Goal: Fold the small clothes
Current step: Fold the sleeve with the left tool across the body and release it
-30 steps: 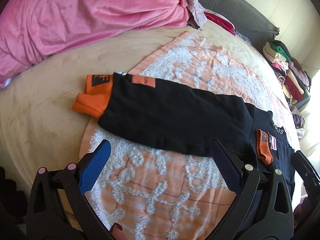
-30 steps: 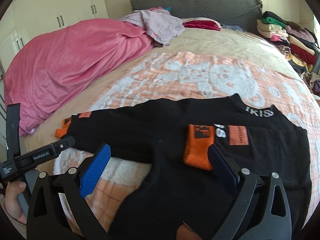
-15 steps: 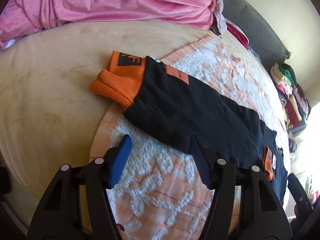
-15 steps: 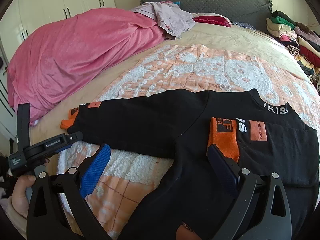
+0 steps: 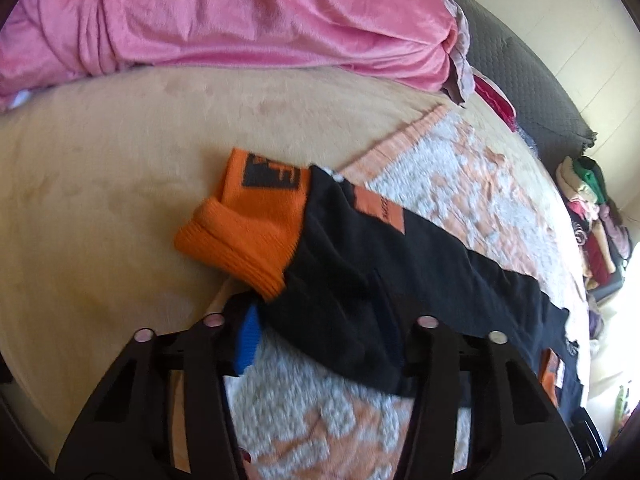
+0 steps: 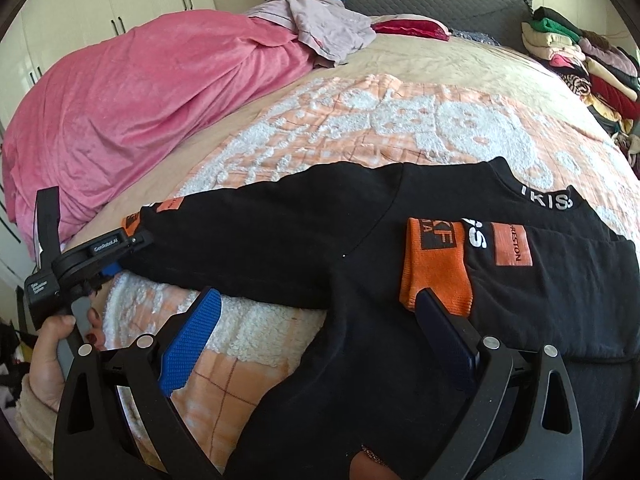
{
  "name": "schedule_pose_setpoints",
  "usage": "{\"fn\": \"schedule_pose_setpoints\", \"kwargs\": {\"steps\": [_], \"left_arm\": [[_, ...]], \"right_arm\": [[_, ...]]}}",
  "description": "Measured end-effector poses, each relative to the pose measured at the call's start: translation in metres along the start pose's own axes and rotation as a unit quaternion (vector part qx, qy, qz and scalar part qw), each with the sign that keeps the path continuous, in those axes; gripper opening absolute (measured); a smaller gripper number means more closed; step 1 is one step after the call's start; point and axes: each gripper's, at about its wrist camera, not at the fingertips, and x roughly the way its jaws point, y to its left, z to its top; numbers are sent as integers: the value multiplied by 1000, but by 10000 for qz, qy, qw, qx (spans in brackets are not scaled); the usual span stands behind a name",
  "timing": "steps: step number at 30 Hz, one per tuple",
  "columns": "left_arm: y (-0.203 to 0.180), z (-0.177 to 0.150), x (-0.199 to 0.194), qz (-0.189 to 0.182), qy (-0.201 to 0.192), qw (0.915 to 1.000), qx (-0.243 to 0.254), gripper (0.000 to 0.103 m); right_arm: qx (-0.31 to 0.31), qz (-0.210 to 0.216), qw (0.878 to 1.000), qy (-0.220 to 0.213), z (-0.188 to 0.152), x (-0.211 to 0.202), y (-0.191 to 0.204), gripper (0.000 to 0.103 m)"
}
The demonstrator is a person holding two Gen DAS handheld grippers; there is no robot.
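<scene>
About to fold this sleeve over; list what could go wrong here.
1. The left gripper straddles only the lower edge of the black sweatshirt's outstretched sleeve; the fabric might slip free.
2. The orange ribbed cuff overhangs the peach fleece blanket and may drag.
3. The right gripper hovers open, so the body isn't pinned.

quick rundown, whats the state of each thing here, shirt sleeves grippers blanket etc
black sweatshirt: lying flat on the bed, partly folded
right sleeve: folded across the chest, orange cuff on the body
left sleeve: stretched out sideways, not yet folded in
left gripper: jaws around the left sleeve near its cuff, not fully shut
right gripper: open, over the body
pink blanket: bunched up
clothes stack: folded, piled
</scene>
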Motion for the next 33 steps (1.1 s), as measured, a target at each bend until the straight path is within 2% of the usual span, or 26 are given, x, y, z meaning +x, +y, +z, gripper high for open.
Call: {"fn": "schedule_pose_setpoints", "kwargs": {"steps": [2,4,6,11,17,33], "left_arm": [[2,5,2,32,-43,10000,-67,28],[2,9,2,41,-75,9999,-98,16],[0,12,-1,-22,-118,9999,-103,11],[-17,12,-22,-250,-315,9991,131,9],[-53,7,-56,-691,-523,9947,550,9],[-153,-35,-84,-1611,-373,9749,1493,9]], "right_arm": [[6,-31,10000,-3,0,1,-2,97],[20,-86,10000,-2,1,1,-5,97],[73,-119,9999,-13,1,1,-9,97],[220,-176,9996,-53,0,-4,-21,97],[399,-249,9988,-162,-2,-16,-36,97],[1075,-548,9913,-517,-17,-63,-100,97]]}}
